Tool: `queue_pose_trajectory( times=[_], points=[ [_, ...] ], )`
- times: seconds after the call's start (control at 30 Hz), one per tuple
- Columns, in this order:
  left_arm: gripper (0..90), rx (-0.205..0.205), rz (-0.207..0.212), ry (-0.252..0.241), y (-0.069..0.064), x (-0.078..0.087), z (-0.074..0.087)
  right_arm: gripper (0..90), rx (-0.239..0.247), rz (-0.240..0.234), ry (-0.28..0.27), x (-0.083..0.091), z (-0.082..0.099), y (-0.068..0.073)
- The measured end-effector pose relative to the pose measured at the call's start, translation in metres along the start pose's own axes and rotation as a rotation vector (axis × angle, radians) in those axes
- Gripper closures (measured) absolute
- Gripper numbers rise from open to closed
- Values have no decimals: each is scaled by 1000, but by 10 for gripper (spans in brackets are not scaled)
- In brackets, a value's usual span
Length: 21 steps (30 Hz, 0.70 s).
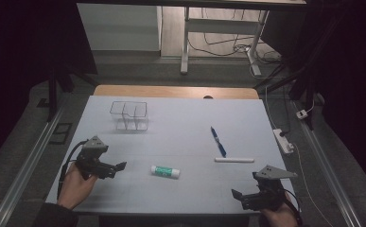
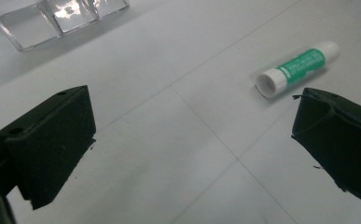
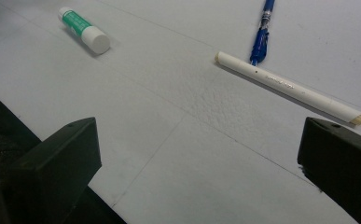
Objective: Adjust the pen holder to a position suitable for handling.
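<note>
A green-and-white glue stick point(image 1: 165, 171) lies on the white table point(image 1: 180, 118) between my two grippers. My left gripper point(image 1: 117, 169) rests at the front left, open and empty, with the glue stick point(image 2: 297, 67) just beyond its right jaw. At the front right, my right gripper point(image 1: 239, 198) is also open and holds nothing. A white pen point(image 1: 234, 160) and a blue pen point(image 1: 218, 141) lie ahead of it, their ends close together. In the right gripper view the white pen point(image 3: 290, 87) is nearest, the blue pen point(image 3: 263, 32) behind it, the glue stick point(image 3: 83, 30) far left.
A clear plastic organiser point(image 1: 129, 115) with compartments stands at the back left of the table; its corner point(image 2: 57, 18) sits at the top left of the left gripper view. A power strip point(image 1: 283, 140) and cables lie on the floor to the right.
</note>
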State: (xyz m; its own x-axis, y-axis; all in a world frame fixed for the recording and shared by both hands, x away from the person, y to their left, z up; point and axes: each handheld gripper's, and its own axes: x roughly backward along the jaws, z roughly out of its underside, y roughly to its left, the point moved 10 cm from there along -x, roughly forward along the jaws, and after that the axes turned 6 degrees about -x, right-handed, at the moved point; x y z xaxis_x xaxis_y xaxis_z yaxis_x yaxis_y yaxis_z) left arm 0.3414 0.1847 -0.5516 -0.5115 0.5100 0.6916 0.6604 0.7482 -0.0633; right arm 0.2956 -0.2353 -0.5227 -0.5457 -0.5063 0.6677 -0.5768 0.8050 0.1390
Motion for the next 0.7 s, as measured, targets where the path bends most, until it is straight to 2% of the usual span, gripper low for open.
queue_pose_trajectory(
  times=[0.13, 0.43, 0.7],
  points=[
    [0, -3, -6, 3, 7, -6, -5, 0, -1, 0, 2, 0, 0, 0],
    [0, -17, -73, 12, 29, -24, -22, 0, 3, 2, 9, -1, 1, 0],
    [0, -22, -98, 28, 47, -41, -35, 0, 3, 0, 11, -1, 1, 0]
  ],
)
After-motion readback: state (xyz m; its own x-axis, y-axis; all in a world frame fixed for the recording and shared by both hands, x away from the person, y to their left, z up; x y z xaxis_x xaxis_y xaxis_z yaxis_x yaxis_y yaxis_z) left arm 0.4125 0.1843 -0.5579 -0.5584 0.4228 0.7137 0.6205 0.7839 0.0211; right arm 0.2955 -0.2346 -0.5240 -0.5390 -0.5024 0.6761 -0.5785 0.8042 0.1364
